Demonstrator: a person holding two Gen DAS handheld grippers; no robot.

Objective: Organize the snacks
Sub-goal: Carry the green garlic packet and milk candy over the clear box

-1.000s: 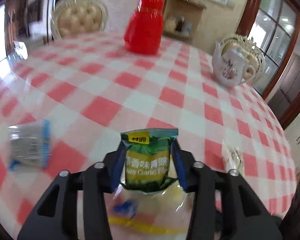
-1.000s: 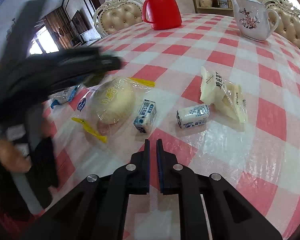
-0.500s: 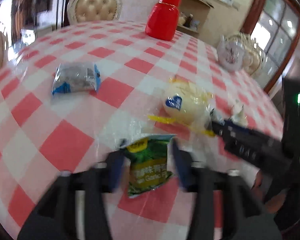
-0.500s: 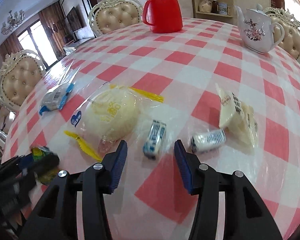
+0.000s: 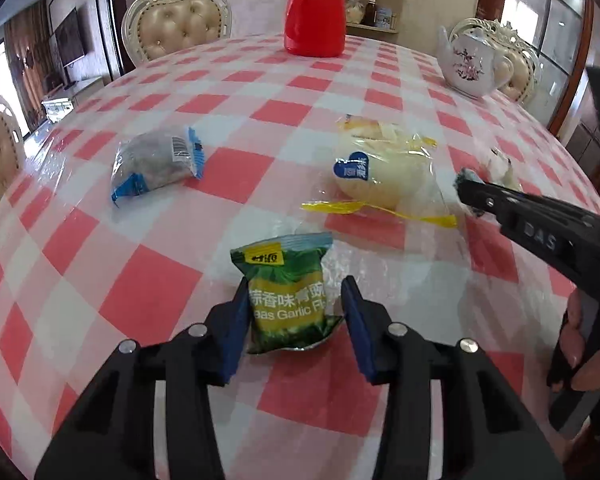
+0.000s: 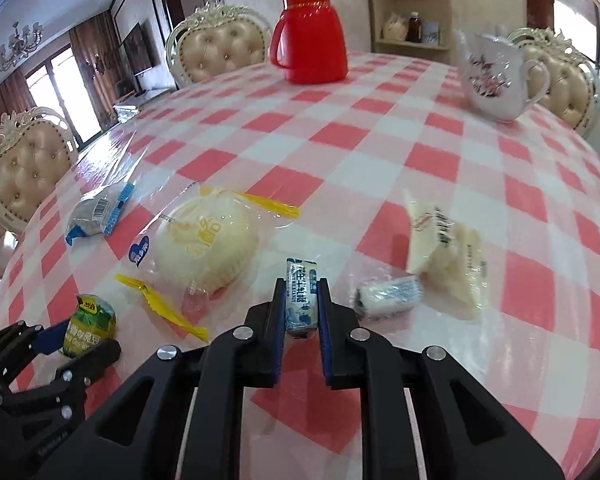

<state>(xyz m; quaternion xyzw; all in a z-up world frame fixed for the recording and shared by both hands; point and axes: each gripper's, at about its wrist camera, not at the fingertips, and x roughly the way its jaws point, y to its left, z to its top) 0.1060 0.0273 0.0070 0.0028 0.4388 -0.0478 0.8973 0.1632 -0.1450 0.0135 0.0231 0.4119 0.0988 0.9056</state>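
1. The right gripper (image 6: 300, 300) is clamped on the candy (image 6: 300, 296), low over the table (image 6: 380, 152)
2. The left gripper (image 5: 294, 308) is closing round the green packet (image 5: 288, 292); its right pad is not yet touching
3. Both should be lifted only once gripped squarely

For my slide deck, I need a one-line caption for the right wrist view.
Right gripper clamps a small milk candy pack on the checked table, beside a wrapped bun.
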